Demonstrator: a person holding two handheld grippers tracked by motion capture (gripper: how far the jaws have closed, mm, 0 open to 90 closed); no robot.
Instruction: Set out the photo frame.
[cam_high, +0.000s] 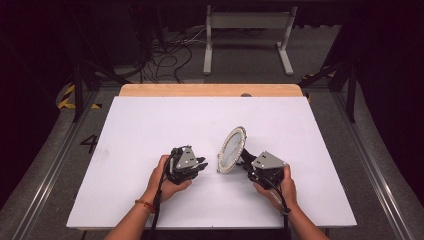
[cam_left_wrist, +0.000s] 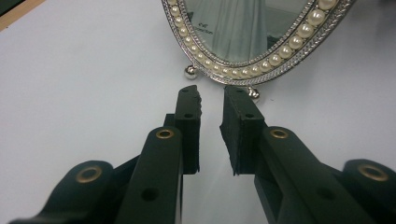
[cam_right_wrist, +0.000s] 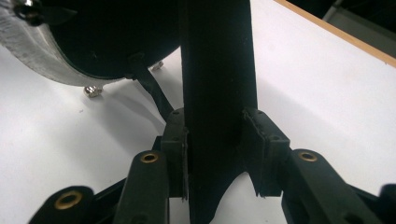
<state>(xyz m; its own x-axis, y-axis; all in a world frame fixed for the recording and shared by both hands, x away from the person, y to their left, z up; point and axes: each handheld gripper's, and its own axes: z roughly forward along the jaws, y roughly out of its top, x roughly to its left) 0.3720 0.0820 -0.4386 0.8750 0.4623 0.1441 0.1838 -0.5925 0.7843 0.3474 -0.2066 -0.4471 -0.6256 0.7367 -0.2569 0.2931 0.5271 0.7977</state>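
Left gripper (cam_high: 200, 165): near the table's front, jaws a narrow gap apart with nothing between them, tips aimed at the frame's lower rim.
Right gripper (cam_high: 246, 161): pads clamped on the black back stand (cam_right_wrist: 217, 93).
Oval pearl-rimmed frame (cam_high: 232, 149): stands tilted on the white table (cam_high: 150, 125), between the grippers, its small ball feet (cam_left_wrist: 190, 71) on the surface.

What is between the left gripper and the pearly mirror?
Nothing: in the left gripper view, bare white table lies between the left gripper and the mirror.
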